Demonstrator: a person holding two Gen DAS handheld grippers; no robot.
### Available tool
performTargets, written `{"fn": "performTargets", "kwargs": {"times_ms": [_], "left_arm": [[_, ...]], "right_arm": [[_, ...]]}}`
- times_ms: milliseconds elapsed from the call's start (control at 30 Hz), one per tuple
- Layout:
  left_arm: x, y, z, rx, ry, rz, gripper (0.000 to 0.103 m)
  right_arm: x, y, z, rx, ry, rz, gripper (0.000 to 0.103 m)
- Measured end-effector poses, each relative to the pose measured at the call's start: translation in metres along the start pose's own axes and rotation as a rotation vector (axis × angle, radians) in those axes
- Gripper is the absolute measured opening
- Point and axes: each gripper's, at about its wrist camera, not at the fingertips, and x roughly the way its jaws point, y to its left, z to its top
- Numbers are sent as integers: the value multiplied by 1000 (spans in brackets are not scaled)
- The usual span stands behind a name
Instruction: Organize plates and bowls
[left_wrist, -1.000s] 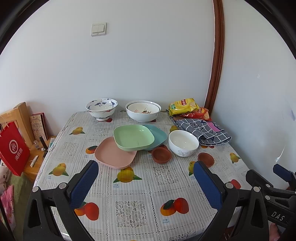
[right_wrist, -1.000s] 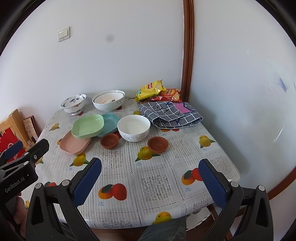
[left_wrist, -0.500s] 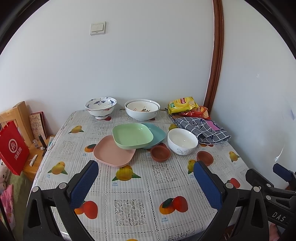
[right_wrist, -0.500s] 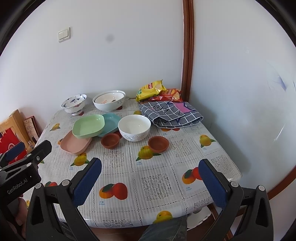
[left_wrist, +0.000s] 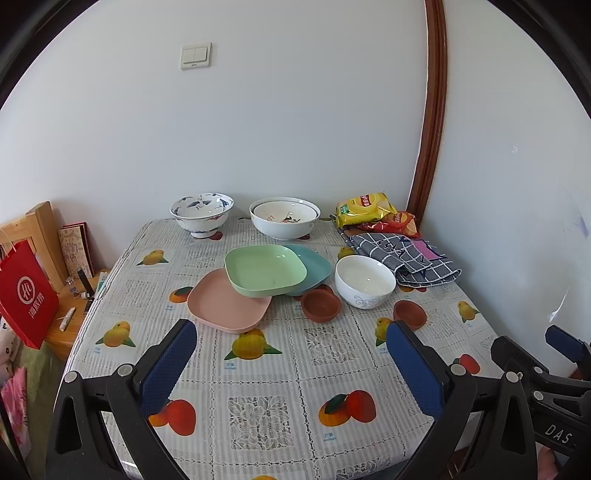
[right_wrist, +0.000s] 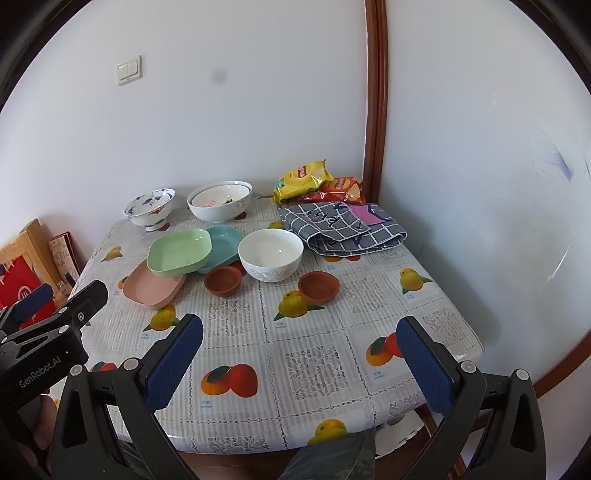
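Note:
On the fruit-print table (left_wrist: 266, 406) a green plate (left_wrist: 264, 269) leans on a pink plate (left_wrist: 225, 306) and a teal plate (left_wrist: 314, 264). A white bowl (left_wrist: 364, 280) stands to their right, with two small brown dishes (left_wrist: 320, 304) (left_wrist: 409, 314) near it. A blue-patterned bowl (left_wrist: 201, 213) and a large white bowl (left_wrist: 284, 218) stand at the back. My left gripper (left_wrist: 291, 354) is open and empty above the near table. My right gripper (right_wrist: 303, 350) is open and empty near the front edge. The same dishes show in the right wrist view: green plate (right_wrist: 181, 251), white bowl (right_wrist: 270, 254).
Snack bags (left_wrist: 365, 208) and a folded checked cloth (left_wrist: 402, 258) lie at the back right by the wall. A red bag (left_wrist: 26, 295) and a wooden chair (left_wrist: 40, 236) stand left of the table. The table's right side runs along a white wall.
Both grippers have drifted slightly forward and up toward the table; the dishes have not moved and both grippers stay open.

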Motion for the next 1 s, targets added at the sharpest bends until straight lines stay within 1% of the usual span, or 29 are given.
{"fn": "performTargets", "kwargs": {"times_ms": [667,1000], "left_arm": [[2,0,0,12,0,-3,103],[12,-4,3,29,11,-10,103]], "right_arm": [[-3,3,0,-6,-10,-2,103],[7,4,5,-4,6,17,103]]}}
